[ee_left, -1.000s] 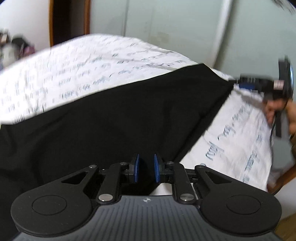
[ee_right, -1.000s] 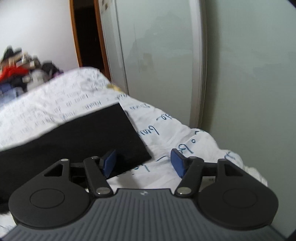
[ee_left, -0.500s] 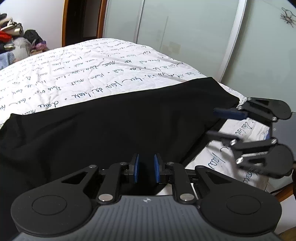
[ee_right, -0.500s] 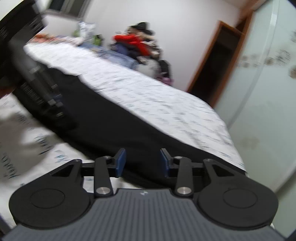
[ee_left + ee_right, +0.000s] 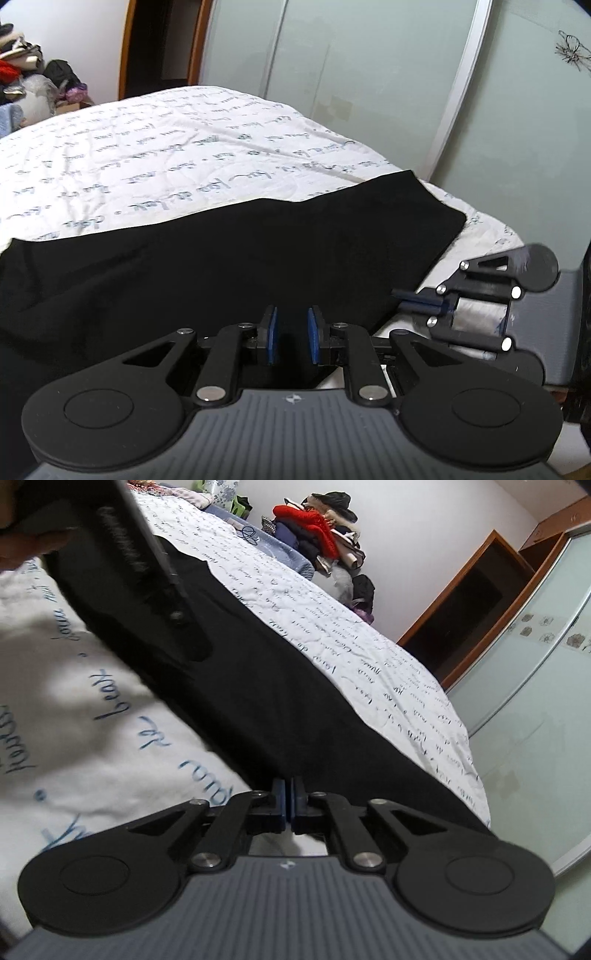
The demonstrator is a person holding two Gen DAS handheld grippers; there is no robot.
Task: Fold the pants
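Black pants (image 5: 258, 258) lie flat in a long band across a white bed with blue handwriting print (image 5: 184, 155). My left gripper (image 5: 291, 336) is at the pants' near edge, its blue pads close together with black cloth between them. My right gripper (image 5: 289, 797) is rolled onto its side just to the right of it. Its pads are pressed together on the same near edge of the pants (image 5: 277, 709). In the left wrist view the right gripper (image 5: 410, 300) reaches the cloth from the right, near the corner.
Pale green sliding wardrobe doors (image 5: 369, 92) stand behind the bed's far side, with a dark wooden-framed doorway (image 5: 159, 48) beside them. A heap of clothes (image 5: 317, 524) is piled at the far end of the bed. A hand (image 5: 22, 542) shows at the upper left.
My right gripper swung in from the pants' far corner to the near edge beside the left one, rolled onto its side and closed its jaws. The left gripper stayed put.
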